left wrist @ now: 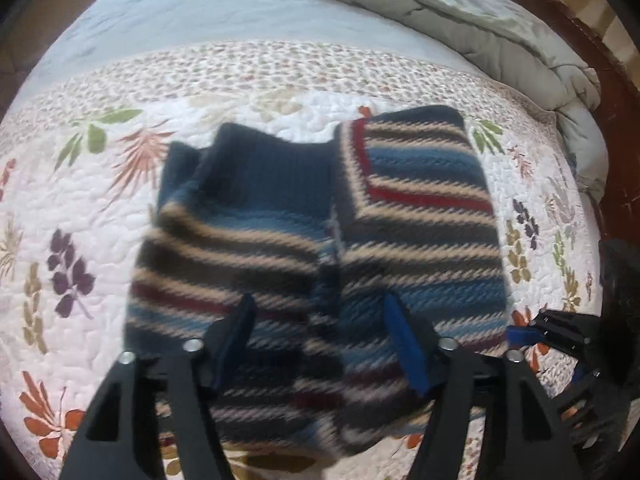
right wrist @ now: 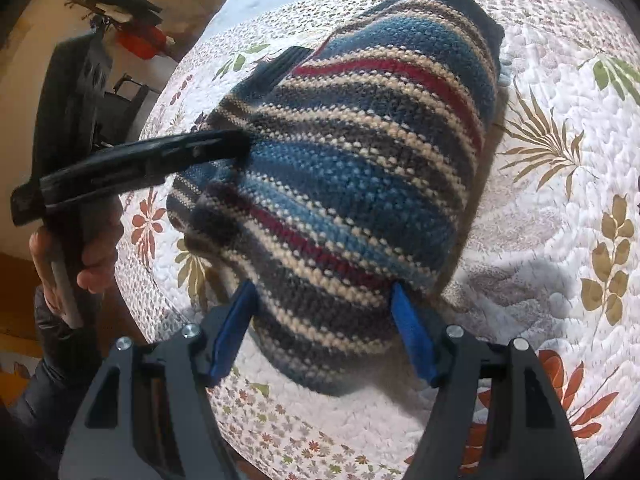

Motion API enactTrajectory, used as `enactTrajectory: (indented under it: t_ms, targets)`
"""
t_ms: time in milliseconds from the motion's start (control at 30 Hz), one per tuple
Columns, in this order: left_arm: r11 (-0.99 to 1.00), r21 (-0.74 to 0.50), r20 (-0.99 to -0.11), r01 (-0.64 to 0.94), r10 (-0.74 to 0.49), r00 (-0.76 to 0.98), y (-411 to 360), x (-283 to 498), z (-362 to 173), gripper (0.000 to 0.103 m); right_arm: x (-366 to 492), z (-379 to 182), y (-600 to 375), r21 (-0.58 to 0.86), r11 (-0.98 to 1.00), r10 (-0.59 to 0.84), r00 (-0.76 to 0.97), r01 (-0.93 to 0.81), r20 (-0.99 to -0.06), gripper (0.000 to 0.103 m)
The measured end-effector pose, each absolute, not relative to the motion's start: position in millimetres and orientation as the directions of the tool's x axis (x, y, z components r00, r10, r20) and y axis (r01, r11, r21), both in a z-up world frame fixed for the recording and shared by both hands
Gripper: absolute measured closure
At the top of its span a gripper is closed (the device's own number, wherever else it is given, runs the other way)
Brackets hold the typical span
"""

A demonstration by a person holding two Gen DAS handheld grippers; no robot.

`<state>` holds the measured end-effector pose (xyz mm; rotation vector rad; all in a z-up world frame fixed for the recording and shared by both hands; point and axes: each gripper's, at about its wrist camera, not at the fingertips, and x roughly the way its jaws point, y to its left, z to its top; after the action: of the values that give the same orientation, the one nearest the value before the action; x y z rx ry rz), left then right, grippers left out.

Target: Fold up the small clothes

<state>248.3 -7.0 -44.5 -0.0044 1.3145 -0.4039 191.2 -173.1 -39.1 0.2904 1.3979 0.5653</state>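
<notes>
A small striped knit sweater, blue, tan, red and dark, lies partly folded on a floral quilt. My left gripper is open just above its near part, blue-padded fingers spread over the fabric. In the right wrist view the sweater bulges up close in front. My right gripper is open, its fingers either side of the sweater's near edge. The left gripper reaches in from the left and touches the sweater's side. The right gripper's tip shows at the right edge of the left wrist view.
A grey-green duvet is bunched at the bed's far right by the dark wood frame. A pale blue sheet covers the far part. Beside the bed stand a dark chair and a coat rack.
</notes>
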Motion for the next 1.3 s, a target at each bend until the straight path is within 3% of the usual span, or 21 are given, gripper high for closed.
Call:
enactTrajectory:
  t_ms: [300, 667, 700, 800, 833, 1100, 1300]
  targets:
    - [0.890, -0.394, -0.904, 0.230, -0.421, 0.081, -2.8, 248.7, -65.9, 0.034, 188.6, -40.4, -178.1, 0.512, 0.834, 0.534, 0.071, -0.205, -0.842, 0.033]
    - [0.879, -0.415, -0.900, 0.235, -0.434, 0.036, -29.2, 246.5, -76.0, 0.035, 188.9, -40.6, -176.3, 0.514, 0.834, 0.535, 0.069, -0.202, -0.842, 0.033]
    - [0.874, -0.421, -0.897, 0.240, -0.441, 0.032, -31.5, 245.6, -75.0, 0.038, 188.9, -40.7, -176.3, 0.512, 0.834, 0.534, 0.069, -0.203, -0.843, 0.033]
    - [0.869, -0.431, -0.892, 0.242, -0.451, 0.030, -34.8, 244.3, -72.2, 0.073, 188.9, -40.2, -176.2, 0.517, 0.833, 0.538, 0.068, -0.198, -0.840, 0.033]
    - [0.867, -0.439, -0.888, 0.237, -0.459, 0.033, -34.5, 244.0, -70.6, 0.080, 188.7, -39.5, -176.2, 0.517, 0.833, 0.538, 0.068, -0.197, -0.840, 0.033]
    - [0.865, -0.456, -0.847, 0.208, -0.494, 0.197, 2.0, 238.0, -22.7, 0.085, 184.4, -11.0, -197.2, 0.552, 0.809, 0.580, 0.122, -0.203, -0.805, 0.033]
    - [0.911, -0.379, -0.864, 0.164, -0.412, 0.289, 51.6, 245.1, 7.7, 0.085, 187.9, 9.6, -202.5, 0.558, 0.800, 0.595, 0.170, -0.220, -0.785, 0.033]
